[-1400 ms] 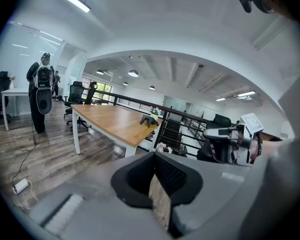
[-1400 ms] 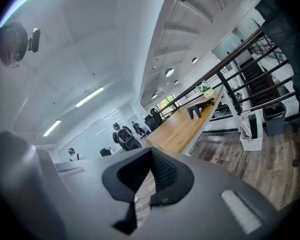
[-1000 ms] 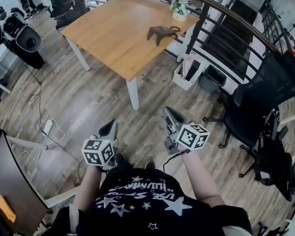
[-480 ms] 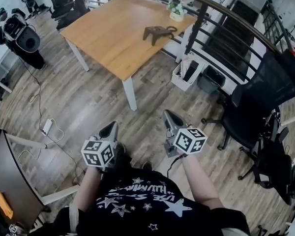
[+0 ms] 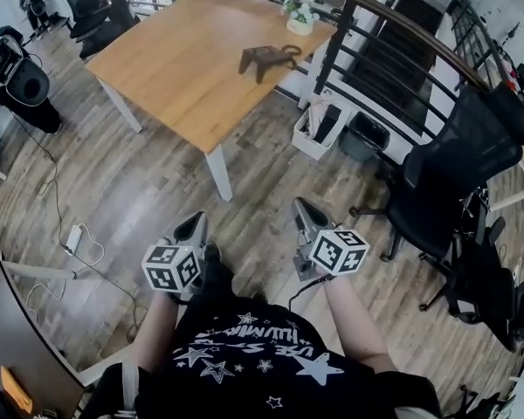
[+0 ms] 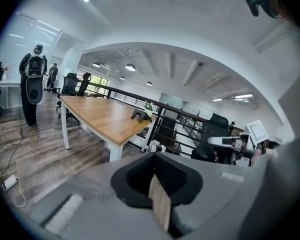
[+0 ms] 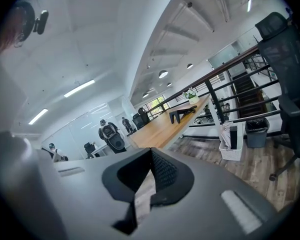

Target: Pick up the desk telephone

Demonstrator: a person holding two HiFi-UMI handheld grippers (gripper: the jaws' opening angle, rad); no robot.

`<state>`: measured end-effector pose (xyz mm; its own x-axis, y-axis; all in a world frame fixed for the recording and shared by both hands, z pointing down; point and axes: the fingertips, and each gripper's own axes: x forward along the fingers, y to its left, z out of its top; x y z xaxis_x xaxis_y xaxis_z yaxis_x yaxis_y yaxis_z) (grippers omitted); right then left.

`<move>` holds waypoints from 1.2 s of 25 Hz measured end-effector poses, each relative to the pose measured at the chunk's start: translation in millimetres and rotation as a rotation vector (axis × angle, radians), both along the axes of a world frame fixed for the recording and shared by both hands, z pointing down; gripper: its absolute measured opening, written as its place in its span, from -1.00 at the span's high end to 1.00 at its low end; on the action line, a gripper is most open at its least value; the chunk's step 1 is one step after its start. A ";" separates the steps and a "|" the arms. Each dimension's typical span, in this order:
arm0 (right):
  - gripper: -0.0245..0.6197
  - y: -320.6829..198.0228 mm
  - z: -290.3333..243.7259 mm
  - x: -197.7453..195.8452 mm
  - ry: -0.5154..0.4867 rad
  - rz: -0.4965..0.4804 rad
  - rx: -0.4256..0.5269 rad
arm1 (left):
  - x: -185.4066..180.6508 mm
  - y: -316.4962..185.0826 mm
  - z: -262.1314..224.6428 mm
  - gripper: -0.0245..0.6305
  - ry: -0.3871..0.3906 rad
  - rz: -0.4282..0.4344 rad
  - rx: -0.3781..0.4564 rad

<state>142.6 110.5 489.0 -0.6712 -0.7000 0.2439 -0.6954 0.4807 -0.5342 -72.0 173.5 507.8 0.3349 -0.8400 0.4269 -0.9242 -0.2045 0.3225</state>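
Wood-plank flooring lies between the person and a large wooden table, whose near corner leg stands ahead of both grippers. The dark desk telephone sits on the far part of the tabletop, close to the edge by the black railing, with a small potted plant just beyond it. The left gripper and the right gripper are held low in front of the person's torso, well apart from the table and the telephone. Each has its jaws pressed together with nothing between them. A white basket and a dark waste bin stand side by side at the foot of the railing, right of the table. A black office chair is further right. On the floor to the left lies a white power strip with its cable.
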 end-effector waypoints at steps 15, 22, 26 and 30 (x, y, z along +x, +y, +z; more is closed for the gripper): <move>0.92 -133.6 -6.6 -78.4 0.035 0.085 -0.022 | -80.0 -145.3 -5.2 0.92 0.044 0.083 -0.003; 0.92 -182.2 -7.9 -124.0 0.051 0.132 -0.032 | -133.2 -183.7 5.8 0.92 0.074 0.106 -0.046; 0.92 -197.2 -6.6 -145.2 0.061 0.164 -0.042 | -154.1 -198.2 11.4 0.92 0.094 0.127 -0.062; 0.92 -202.3 0.5 -158.9 0.083 0.193 -0.057 | -166.8 -204.7 22.1 0.92 0.111 0.163 -0.086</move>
